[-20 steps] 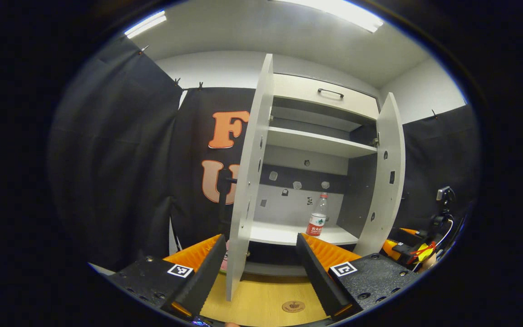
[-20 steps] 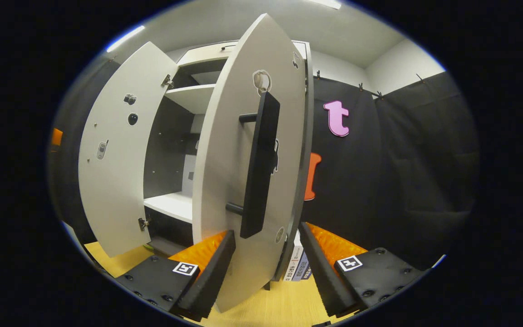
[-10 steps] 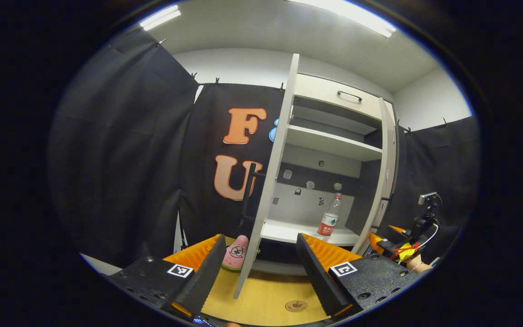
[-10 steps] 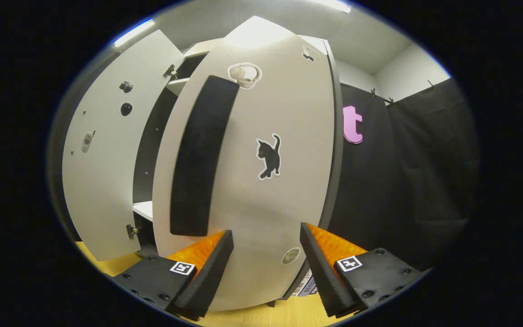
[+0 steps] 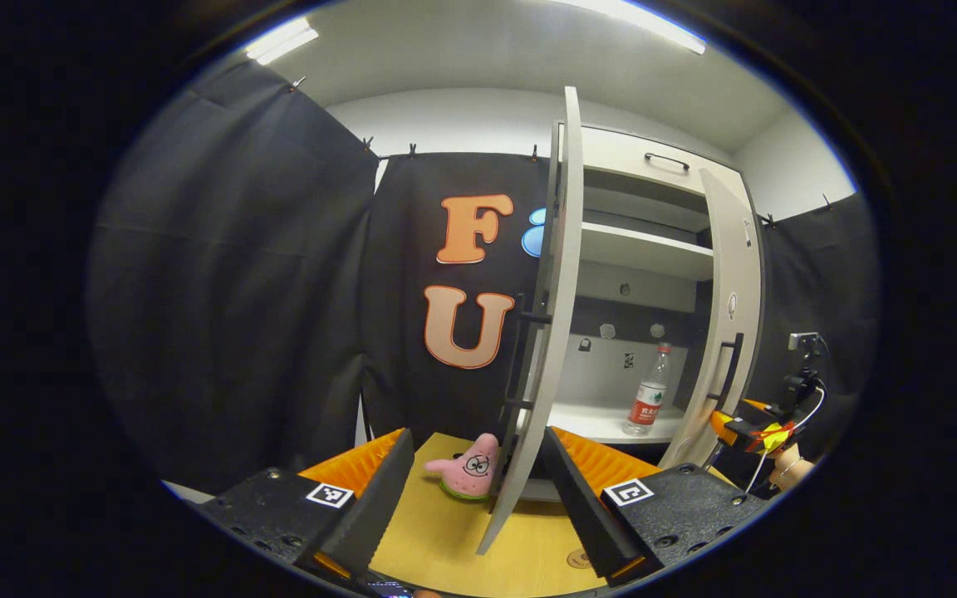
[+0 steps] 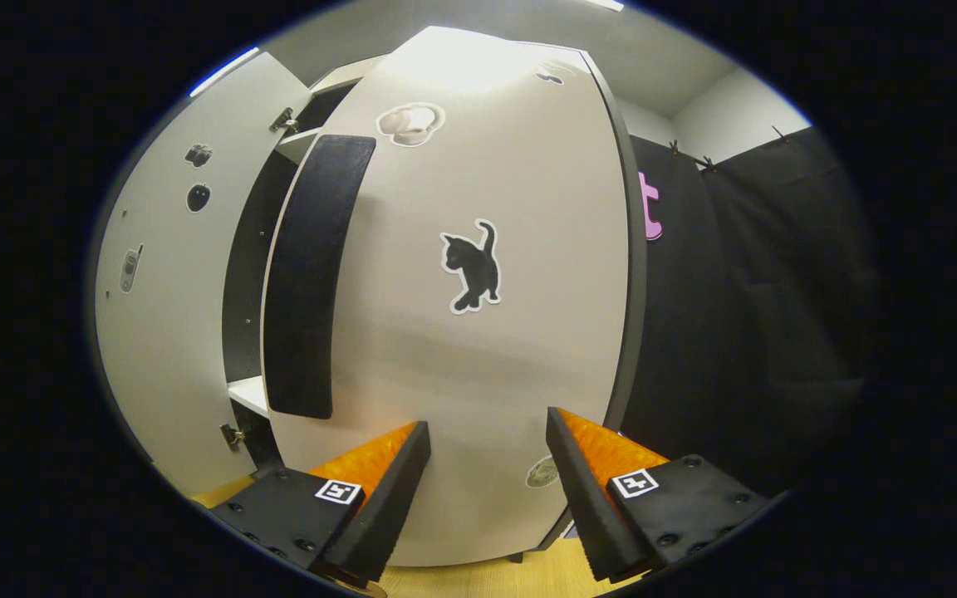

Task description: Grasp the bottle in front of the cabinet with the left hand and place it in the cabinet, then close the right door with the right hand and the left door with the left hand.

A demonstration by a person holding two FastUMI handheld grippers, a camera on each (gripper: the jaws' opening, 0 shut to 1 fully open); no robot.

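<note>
While the right tongs (image 6: 485,453) gape empty against the right door (image 6: 478,349), the left tongs (image 5: 478,465) hang wide, empty, left door (image 5: 541,332) edge-on ahead, bottle (image 5: 646,403) beyond.

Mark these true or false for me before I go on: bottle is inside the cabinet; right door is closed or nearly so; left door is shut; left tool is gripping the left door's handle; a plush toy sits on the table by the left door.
1. The bottle stands inside the cabinet: true.
2. The right door is closed or nearly so: true.
3. The left door is shut: false, it stands wide open.
4. The left tool grips the left door's handle: false, it is open and holds nothing.
5. A plush toy sits on the table by the left door: true.
</note>
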